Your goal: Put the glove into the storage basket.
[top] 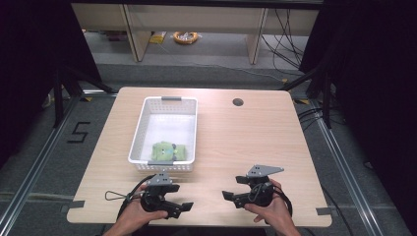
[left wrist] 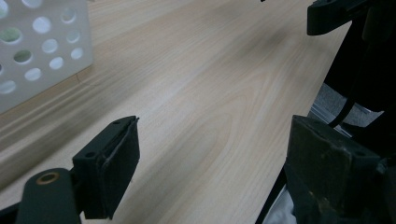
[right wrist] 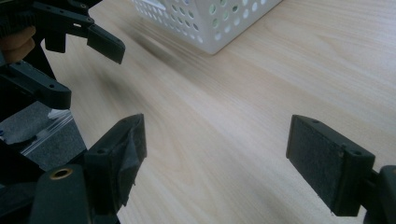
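Jaws: both pairs are seen spread wide with bare wood between the pads, nothing held.
Left gripper (top: 173, 200): held low over the table (top: 246, 142), just in front of the basket's near wall, jaws pointed toward the right gripper.
Right gripper (top: 235, 188): held near the table's front edge, to the right of the basket and apart from it, jaws pointed toward the left gripper.
Basket (top: 142, 129): white, perforated, its long axis running from the front edge toward the far edge.
Green object (top: 168, 152): lying inside the basket at its near end; its pointing cannot be told.
Writing: a "5" (top: 78, 132) is marked on the floor, left of the basket.
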